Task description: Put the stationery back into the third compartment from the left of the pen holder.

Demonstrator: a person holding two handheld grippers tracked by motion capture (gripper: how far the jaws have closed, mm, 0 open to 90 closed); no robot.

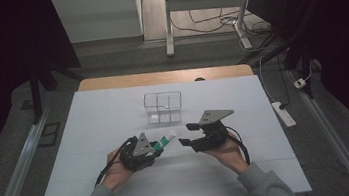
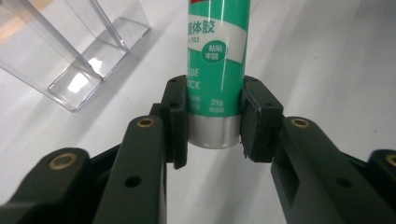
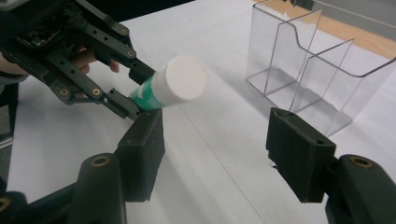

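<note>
Above white desk (image 1: 114, 115), left fingers (image 2: 212, 126) clamp green-and-white glue stick (image 2: 215, 70) low; right fingers (image 3: 224, 149) gape empty. Stick could prob. pivot out.

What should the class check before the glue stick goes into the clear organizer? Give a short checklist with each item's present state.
1. Left gripper clamped on the glue stick: ok, pads press both sides near its base.
2. Right gripper clear of the stick: ok, jaws open, nothing between them.
3. White cap on: ok.
4. Clear organizer upright on the table: ok.
5. Compartments free: cannot tell for all; those in the right gripper view look free.
6. Stick aimed down at a compartment: not ok, it lies tilted.
</note>
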